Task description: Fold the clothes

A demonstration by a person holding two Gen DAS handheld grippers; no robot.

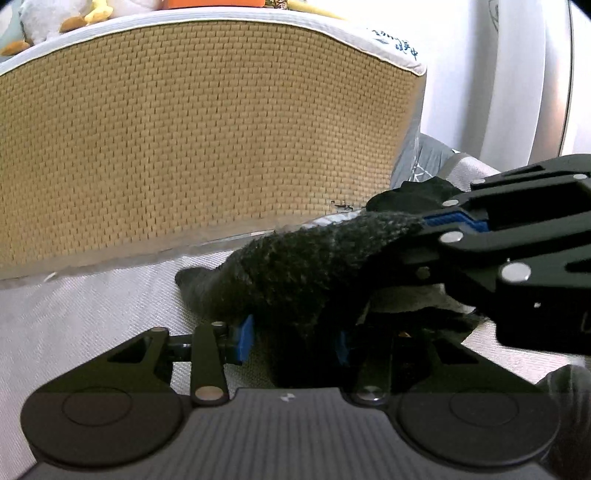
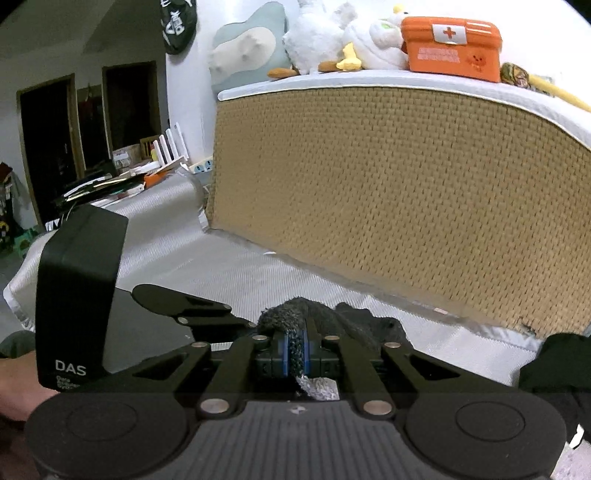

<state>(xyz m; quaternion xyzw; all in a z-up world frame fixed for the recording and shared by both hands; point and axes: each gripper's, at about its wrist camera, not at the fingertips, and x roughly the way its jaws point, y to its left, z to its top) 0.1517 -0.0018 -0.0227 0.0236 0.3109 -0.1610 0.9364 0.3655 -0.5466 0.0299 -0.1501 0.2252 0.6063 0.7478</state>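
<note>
A dark fuzzy knit garment (image 1: 303, 266) lies bunched on the pale woven bed surface (image 1: 92, 306). My left gripper (image 1: 293, 343) is open, its blue pads (image 1: 243, 339) wide apart with the garment's near end lying between them. My right gripper (image 1: 428, 223) reaches in from the right and is shut on the garment's far tip. In the right wrist view, the right gripper (image 2: 295, 350) pinches a fold of the knit garment (image 2: 291, 314) between its pads. The left gripper's black body (image 2: 77, 295) stands close on the left.
A tall tan woven panel (image 1: 207, 140) rises right behind the garment. Plush toys (image 2: 332, 33) and an orange first-aid-style box (image 2: 450, 44) sit on top of it. Other dark cloth (image 2: 561, 358) lies to the right. A cluttered table (image 2: 110, 184) is at far left.
</note>
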